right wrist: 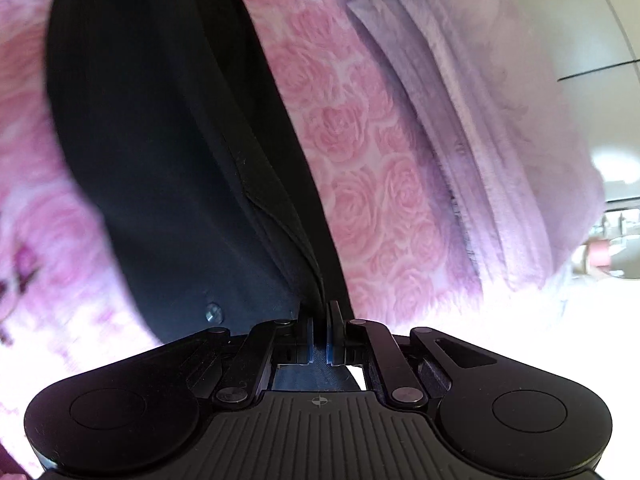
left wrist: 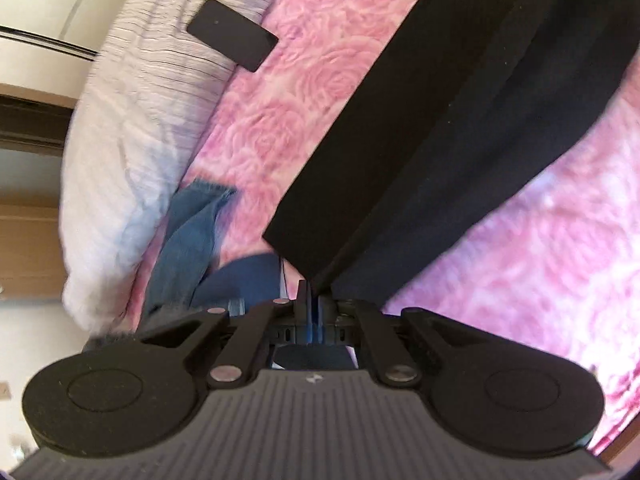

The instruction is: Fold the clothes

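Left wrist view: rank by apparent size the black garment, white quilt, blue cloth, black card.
1. black garment, but it hangs close to the camera, so its lead over the quilt is unsure
2. white quilt
3. blue cloth, partly hidden behind the tool
4. black card, smallest

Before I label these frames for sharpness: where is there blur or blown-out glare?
Left wrist view: pale quilt smeared by motion at the left edge, black garment fairly crisp. Right wrist view: pink rose bedspread washes out to white at lower left and lower right; the fisheye bends the rims of both pictures.
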The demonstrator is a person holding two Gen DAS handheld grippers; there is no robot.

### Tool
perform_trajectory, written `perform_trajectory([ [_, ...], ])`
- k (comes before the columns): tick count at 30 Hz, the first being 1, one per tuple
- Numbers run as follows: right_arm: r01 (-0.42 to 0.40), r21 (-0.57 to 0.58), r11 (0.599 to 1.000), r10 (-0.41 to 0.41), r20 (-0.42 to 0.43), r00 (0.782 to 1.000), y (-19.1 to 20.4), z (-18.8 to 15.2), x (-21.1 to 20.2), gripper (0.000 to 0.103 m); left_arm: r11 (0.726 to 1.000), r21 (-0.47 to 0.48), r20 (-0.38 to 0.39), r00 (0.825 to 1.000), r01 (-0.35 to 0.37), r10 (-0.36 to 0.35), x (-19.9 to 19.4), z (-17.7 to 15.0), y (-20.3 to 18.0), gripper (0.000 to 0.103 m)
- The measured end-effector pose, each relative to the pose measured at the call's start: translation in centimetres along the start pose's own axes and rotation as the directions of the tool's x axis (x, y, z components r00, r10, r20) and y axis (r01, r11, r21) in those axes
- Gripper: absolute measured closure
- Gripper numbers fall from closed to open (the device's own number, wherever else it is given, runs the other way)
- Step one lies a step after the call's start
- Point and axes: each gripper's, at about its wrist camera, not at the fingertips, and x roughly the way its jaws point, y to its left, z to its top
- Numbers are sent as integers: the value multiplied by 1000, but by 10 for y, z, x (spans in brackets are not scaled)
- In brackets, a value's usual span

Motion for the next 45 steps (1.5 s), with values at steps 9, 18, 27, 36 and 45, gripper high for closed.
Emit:
perform_trajectory([
  [9,-145,40,989,146,-37,989,-50,27,96,100,999,15,-64,998,32,-30,83,65,30,100],
  [18,-243,135,961,244,10,970,-82,26,150,99,998,-68,-135,991,-10,1,137,109,34,98],
  [27,-53,518,854,43,31,999,-111,-1,168,59,979,-163,-174,980,-123,94,144,133,21,76],
  [36,-139,823,551,160,59,985,-106,-96,148,59,967,-81,194,955,242,-223,86,224,-48,70],
  [45,-256,870,421,197,188,962,-124,-107,180,59,870,172,270,827,462,-492,92,303,-125,64],
])
